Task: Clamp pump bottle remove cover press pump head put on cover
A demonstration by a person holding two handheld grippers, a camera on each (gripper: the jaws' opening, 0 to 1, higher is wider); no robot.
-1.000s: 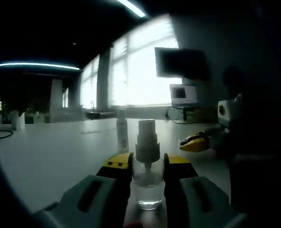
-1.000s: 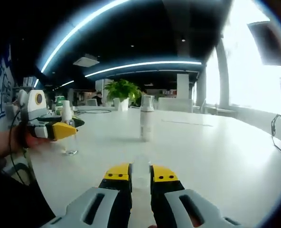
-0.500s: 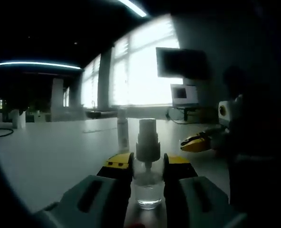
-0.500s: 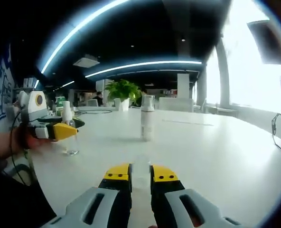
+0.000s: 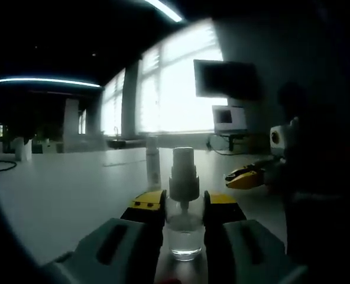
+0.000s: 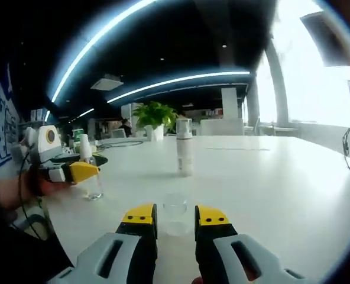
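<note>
While clamped between yellow-tipped jaws, stands upright on the white table: pump bottle, clear-bodied, held by the left gripper, white pump head bare above the tips. Just behind it, a second slim white bottle, well apart. Farther right, the right gripper before a dark figure. Seen from the right gripper view: left gripper at far left around the pump bottle; slim bottle upright mid-table; clear cover sitting between the right gripper tips, jaws slightly parted, contact impossible to tell.
</note>
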